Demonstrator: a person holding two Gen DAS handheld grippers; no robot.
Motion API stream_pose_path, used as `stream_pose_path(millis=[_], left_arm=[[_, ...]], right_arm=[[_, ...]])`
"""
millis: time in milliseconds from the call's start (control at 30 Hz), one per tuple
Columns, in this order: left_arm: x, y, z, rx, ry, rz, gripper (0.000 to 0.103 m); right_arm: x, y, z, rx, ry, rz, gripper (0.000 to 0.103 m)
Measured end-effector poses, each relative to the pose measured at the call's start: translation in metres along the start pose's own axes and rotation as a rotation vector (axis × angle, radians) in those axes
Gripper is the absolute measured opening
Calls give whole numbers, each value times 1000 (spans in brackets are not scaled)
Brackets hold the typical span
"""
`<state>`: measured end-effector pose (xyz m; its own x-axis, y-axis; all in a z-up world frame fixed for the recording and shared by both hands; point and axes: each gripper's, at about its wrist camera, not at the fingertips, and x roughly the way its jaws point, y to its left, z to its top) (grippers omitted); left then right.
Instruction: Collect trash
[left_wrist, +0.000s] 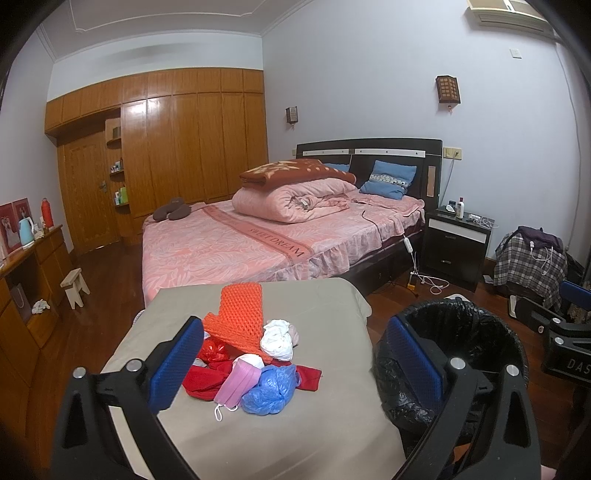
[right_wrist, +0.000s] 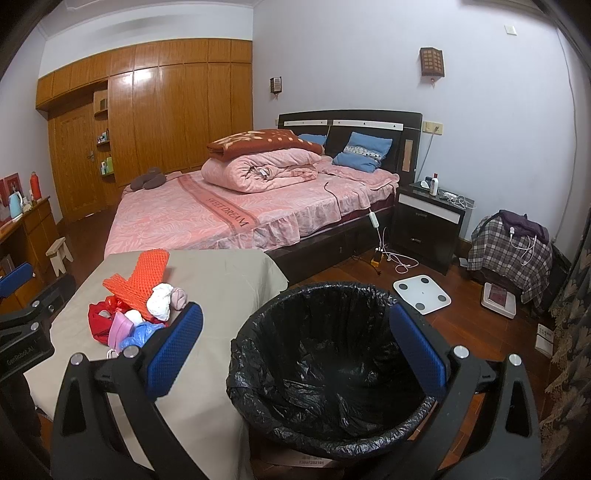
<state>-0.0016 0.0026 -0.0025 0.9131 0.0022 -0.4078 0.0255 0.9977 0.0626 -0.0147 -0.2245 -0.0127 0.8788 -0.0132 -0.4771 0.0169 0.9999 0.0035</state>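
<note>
A pile of trash lies on a beige-covered table (left_wrist: 303, 417): an orange foam net (left_wrist: 238, 314), a white wad (left_wrist: 277, 338), a red bag (left_wrist: 212, 349), a pink face mask (left_wrist: 236, 382), a blue plastic bag (left_wrist: 271, 386) and a red cloth (left_wrist: 201, 382). The pile also shows in the right wrist view (right_wrist: 133, 314). A bin with a black liner (right_wrist: 332, 369) stands right of the table. My left gripper (left_wrist: 295, 363) is open above the pile. My right gripper (right_wrist: 295, 349) is open and empty over the bin.
A pink bed (left_wrist: 258, 240) stands behind the table, with a black nightstand (left_wrist: 456, 243) at its right. A white scale (right_wrist: 421, 293) lies on the wood floor. A chair with plaid cloth (right_wrist: 509, 254) is at the right. A wooden dresser (left_wrist: 26, 280) lines the left wall.
</note>
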Motion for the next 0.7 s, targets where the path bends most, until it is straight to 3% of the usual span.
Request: stream_pose_path(millis=[700], left_arm=[[-2,5,-3,0,2,-4,97]], right_arm=[[1,0,0,2,1,1,98]])
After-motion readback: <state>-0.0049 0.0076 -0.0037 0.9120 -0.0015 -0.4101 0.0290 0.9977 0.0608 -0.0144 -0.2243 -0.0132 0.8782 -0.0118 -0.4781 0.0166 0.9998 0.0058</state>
